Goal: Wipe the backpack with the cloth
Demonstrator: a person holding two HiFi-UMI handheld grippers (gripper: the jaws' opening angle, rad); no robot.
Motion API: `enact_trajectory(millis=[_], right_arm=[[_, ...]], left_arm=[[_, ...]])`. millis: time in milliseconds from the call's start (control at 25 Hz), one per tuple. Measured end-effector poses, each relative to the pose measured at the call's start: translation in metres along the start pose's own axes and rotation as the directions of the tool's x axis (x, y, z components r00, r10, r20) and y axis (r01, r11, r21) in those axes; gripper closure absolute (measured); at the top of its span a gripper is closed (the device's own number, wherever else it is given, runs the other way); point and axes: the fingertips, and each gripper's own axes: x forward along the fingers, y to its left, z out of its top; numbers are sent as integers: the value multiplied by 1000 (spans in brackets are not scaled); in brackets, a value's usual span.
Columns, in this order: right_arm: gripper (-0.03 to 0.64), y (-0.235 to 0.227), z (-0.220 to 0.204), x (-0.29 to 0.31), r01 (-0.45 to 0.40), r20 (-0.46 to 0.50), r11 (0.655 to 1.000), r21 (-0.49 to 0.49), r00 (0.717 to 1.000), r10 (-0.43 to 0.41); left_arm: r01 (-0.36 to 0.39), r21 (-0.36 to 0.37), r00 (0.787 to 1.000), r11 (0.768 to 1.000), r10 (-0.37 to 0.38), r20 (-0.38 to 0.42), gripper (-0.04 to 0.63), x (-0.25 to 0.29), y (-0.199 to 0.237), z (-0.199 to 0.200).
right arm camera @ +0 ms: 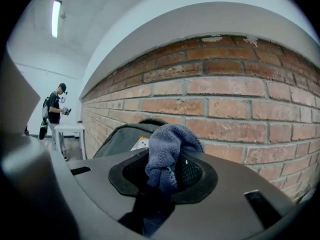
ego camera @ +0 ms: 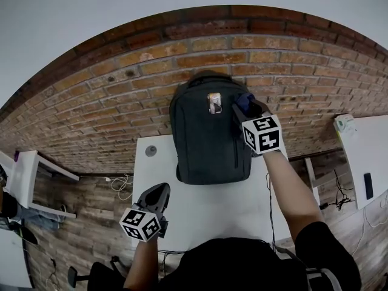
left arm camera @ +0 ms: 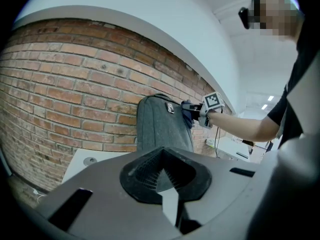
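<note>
Both closed: right claw (right arm camera: 161, 183) on cloth (right arm camera: 170, 143) by backpack (right arm camera: 119, 140), left claw (left arm camera: 163, 177) empty; bystander (right arm camera: 54, 107) only in right gripper view.

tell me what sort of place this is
Likely an indoor office or lab workspace: white tables along a bare brick wall, loose cables on a wood floor, and a ceiling strip light.

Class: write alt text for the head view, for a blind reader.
The right gripper, shut on a blue cloth, is at the upper right of a dark grey backpack standing on a white table against a brick wall. The left gripper hovers shut, empty.
</note>
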Motion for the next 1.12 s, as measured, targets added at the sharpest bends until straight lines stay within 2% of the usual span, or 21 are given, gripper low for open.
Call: enact_trajectory(millis=[240, 480, 840, 1120], right_arm=[[499, -4, 46, 20, 1, 42, 999, -40, 999, 1], [499, -1, 67, 44, 3, 12, 996, -90, 1000, -2], [499, 23, 31, 48, -67, -121, 980, -185, 992, 45], [499, 38, 8, 41, -115, -191, 971, -209, 979, 75]], left_arm=[[-22, -12, 1000, 1000, 22, -5, 601, -5, 6, -5], [-34, -16, 999, 999, 34, -4, 601, -7, 10, -5], [-41, -19, 999, 999, 41, -2, 601, -11, 12, -6], [-23, -7, 1000, 1000, 23, -3, 601, -9, 5, -5]])
